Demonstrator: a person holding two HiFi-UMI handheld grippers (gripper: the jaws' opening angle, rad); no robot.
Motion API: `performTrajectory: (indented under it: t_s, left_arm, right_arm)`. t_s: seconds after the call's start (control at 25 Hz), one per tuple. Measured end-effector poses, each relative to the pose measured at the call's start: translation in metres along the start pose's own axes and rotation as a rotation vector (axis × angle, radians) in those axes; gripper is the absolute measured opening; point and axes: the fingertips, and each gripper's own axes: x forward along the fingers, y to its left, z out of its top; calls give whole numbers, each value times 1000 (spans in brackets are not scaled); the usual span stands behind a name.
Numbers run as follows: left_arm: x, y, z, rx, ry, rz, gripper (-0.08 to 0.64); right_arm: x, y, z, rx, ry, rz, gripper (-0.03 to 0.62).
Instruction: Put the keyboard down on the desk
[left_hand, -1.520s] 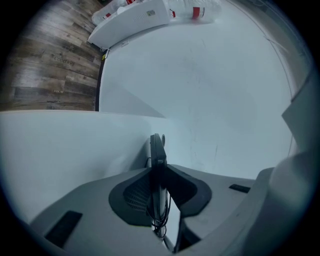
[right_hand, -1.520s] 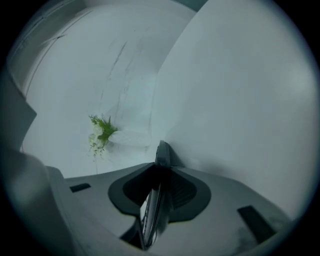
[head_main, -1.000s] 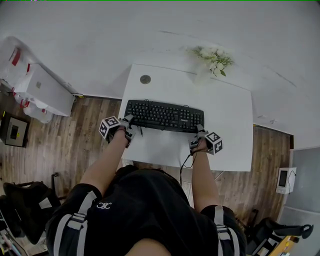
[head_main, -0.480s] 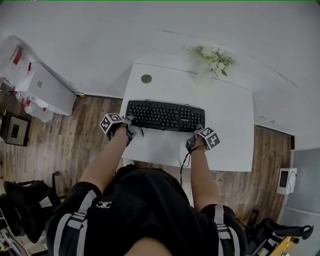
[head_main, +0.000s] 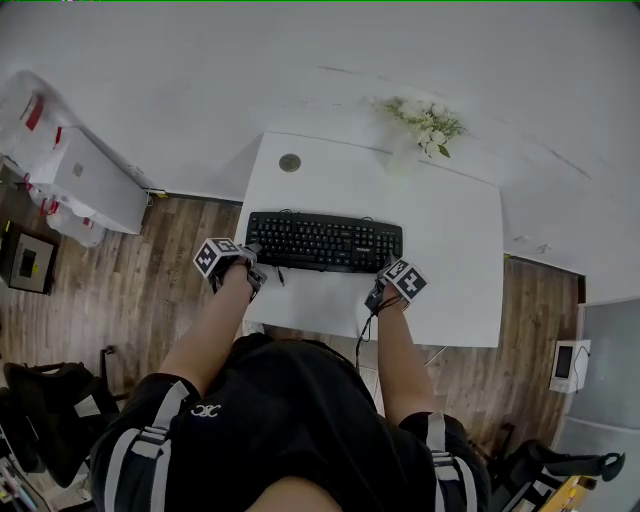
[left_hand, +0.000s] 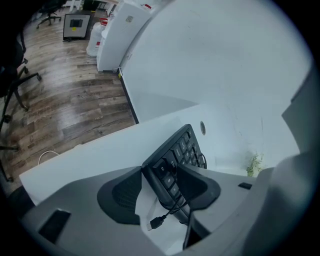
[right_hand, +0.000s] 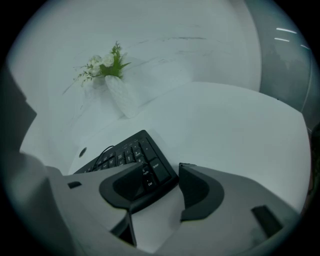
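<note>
On the desk (head_main: 450, 250), far side: the vase (head_main: 425, 120) blends into the white wall (head_main: 200, 70), so its outline is hard to trace from your head view. Your torso and arms cover the desk's near edge. In the left gripper view the gripper body cuts off the keyboard's near end. In the right gripper view the left pad hides part of the corner keys. Key print is too small to read.

Surface: white desk, bare apart from a round hole (head_main: 290, 162) at far left, the vase at far right and the keyboard (head_main: 323, 241). The keyboard lies flat across the middle, long side running left to right. A loose plug (left_hand: 156, 221) lies on the desk by its left end. Room: wood floor (head_main: 130, 280) on both sides and a white cabinet (head_main: 90, 180) against the wall to the left.

Left gripper (head_main: 250, 262): your jaws are opening, spread wide. The keyboard's left end sits between them. Bare desk shows beside one pad, and I cannot tell whether the other pad touches.

Right gripper (head_main: 383, 283): your jaws are opening too, also wide. The keyboard's right corner lies just in front of the left pad, with a clear strip of desk before the right pad. Neither gripper clamps anything.
</note>
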Motion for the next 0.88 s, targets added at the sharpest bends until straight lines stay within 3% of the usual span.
performTrajectory:
  t_s: [0.16,0.28,0.36,0.4,0.44,0.52,0.72,0.88]
  left_arm:
    - [-15,10,6,-131,-6,-5,250]
    - [-26,12,14,-121,-26,-28,205]
    - [-33,14,14,-44,-37,-10,42]
    - [-36,13,12,2,-43,0,2]
    - [-39,11,11,42,-49,4,2]
    - [-43,6,7,102,-64,1,2]
    - [-53,-20,-4,278,-135,-71,2]
    - [-65,-51,-22,497,-223,-139,2]
  right_arm:
    - [0,0,1,-18,-5,2,235]
    - [-4,-1,2,-17,-10,6,235]
    - [-10,-5,5,-35,-42,-14,204]
    - [-15,-9,9,-56,-69,-36,136]
    - [-21,-12,12,-81,-96,-55,60]
    - [-32,-12,16,-129,-138,-55,7]
    - [-55,11,18,-242,-203,66,6]
    - [-81,48,23,-379,-277,216,6]
